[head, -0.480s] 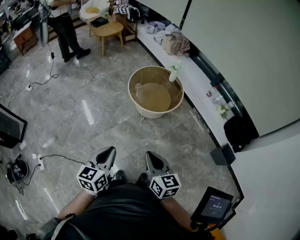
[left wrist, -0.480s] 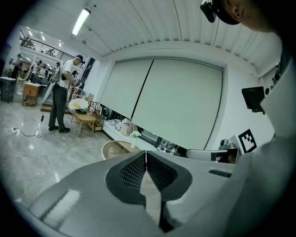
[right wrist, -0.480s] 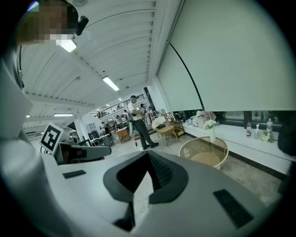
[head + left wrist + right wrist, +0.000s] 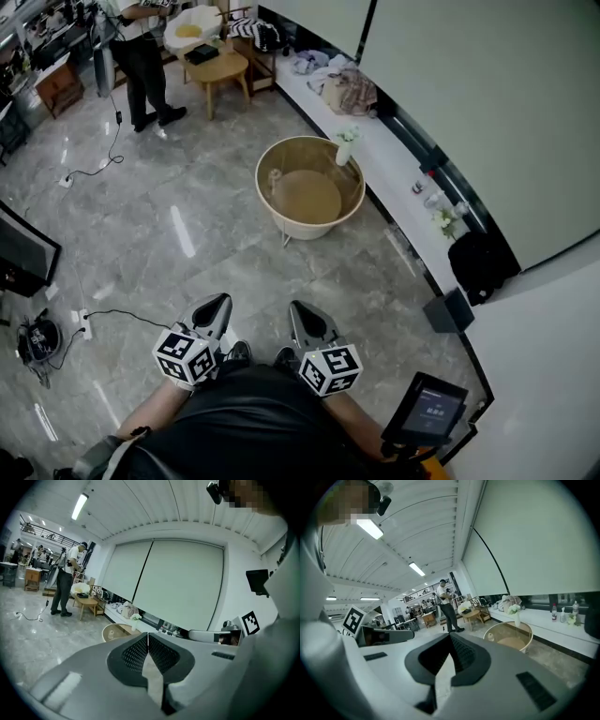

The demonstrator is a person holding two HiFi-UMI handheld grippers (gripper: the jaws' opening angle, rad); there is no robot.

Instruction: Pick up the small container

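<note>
You're pre-approach: left gripper [image 4: 217, 305] & right gripper [image 4: 300, 311] fingers closed, empty, near your waist; next, step to the round tub [image 4: 302, 226], open over what's prob. the small container [image 4: 275, 176].

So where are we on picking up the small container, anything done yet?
Nothing looks done. In hand: nothing. The left gripper and right gripper are both shut, fingers together and empty, held close to the person's body. What looks like the small container sits untouched on the round table, well ahead of them. Left to do: approach, open one gripper, close on it, lift.
</note>
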